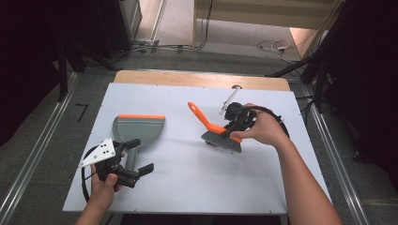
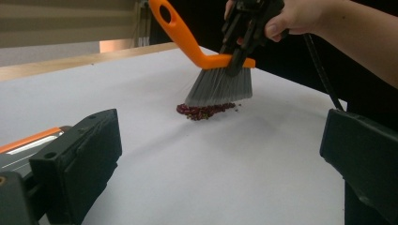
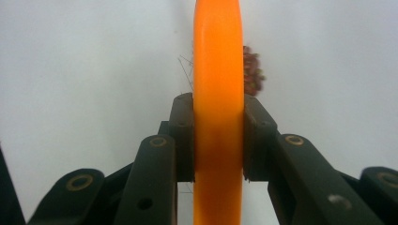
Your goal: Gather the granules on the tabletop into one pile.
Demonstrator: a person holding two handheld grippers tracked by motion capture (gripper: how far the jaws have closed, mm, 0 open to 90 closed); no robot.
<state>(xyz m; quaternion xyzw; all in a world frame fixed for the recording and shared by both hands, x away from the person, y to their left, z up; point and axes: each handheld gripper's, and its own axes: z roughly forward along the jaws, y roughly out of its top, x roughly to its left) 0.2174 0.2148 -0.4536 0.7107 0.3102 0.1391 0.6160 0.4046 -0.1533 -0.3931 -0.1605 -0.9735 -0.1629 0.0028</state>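
A hand brush (image 1: 220, 134) with an orange handle and grey bristles stands on the white table (image 1: 187, 183) right of centre. My right gripper (image 1: 233, 132) is shut on its orange back (image 3: 218, 56), one jaw pressing on each side. The bristles (image 2: 220, 86) touch a small pile of dark red crumbs (image 2: 206, 110), which also peek out beside the brush back (image 3: 251, 70). A grey dustpan (image 1: 138, 127) with an orange lip lies at the left. My left gripper (image 1: 140, 155) hovers by its handle, jaws wide open, with only bare table between them (image 2: 223, 140).
A small silver metal piece (image 1: 232, 96) lies near the far table edge, beside the wooden strip (image 1: 202, 78). Metal rails run along the floor on both sides, and cables lie on the floor beyond the table.
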